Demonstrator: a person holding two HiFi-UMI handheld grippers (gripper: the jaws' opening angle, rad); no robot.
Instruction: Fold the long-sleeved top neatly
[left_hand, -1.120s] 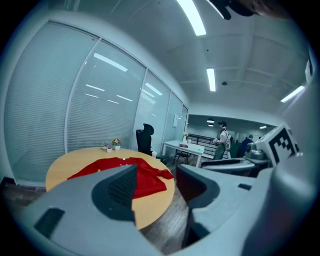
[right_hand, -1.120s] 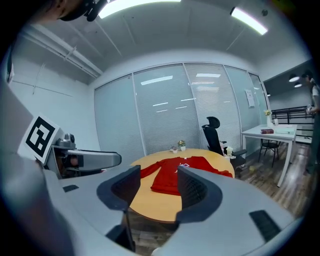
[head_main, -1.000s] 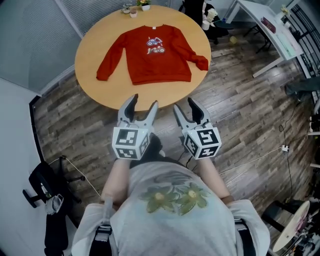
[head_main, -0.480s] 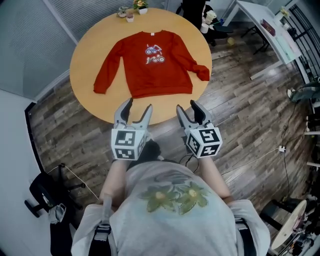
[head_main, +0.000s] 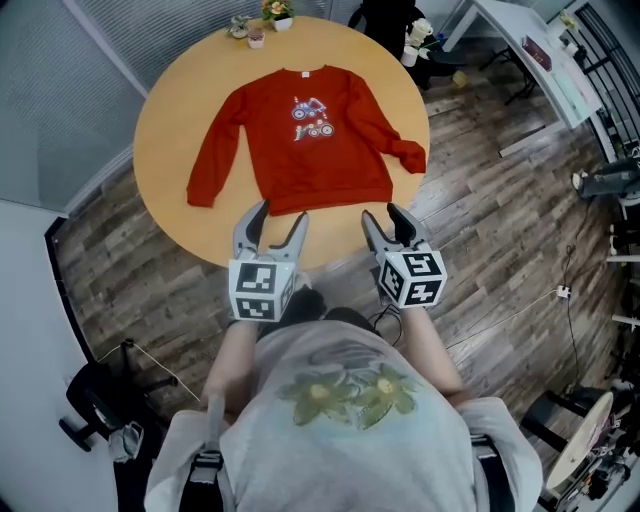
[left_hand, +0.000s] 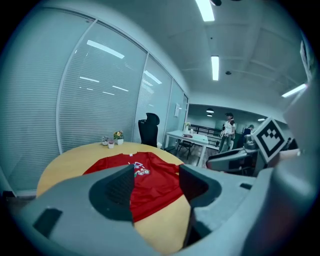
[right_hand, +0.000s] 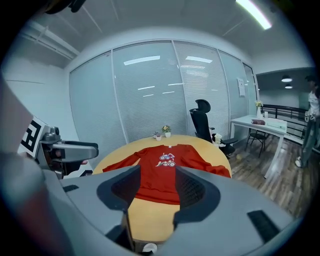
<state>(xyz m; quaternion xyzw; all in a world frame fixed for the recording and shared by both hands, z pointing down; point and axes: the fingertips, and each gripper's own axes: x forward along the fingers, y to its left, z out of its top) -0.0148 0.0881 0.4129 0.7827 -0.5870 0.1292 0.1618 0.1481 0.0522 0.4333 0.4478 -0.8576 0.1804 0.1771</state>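
We see the red long-sleeved top with a small printed motif on its chest (head_main: 300, 140) lying flat and face up on the round yellow wooden desk (head_main: 175, 110). Its collar points to the far rim and its hem to the near one. The sleeve on our left runs out straight and slants down, its cuff stopping just short of the left rim. The sleeve on our right ends in a bunched cuff close beside the right rim (the tightest margin on the whole desk). A band of bare wood lies between the hem and the near rim.

Our left gripper (head_main: 279, 212) and our right gripper (head_main: 382, 213) hang side by side over that near rim, pointing at the hem. Each has its jaws spread apart with nothing between them. In both gripper views the cloth shows ahead through the gap, untouched.

At the far rim stand two small potted plants (head_main: 262, 18), clear of the collar. Behind them to the right is a black office chair (head_main: 385, 20), and a glass partition with blinds (head_main: 90, 60) closes off the left side. Grey wood-plank floor (head_main: 500, 230) lies open to the right of the desk.
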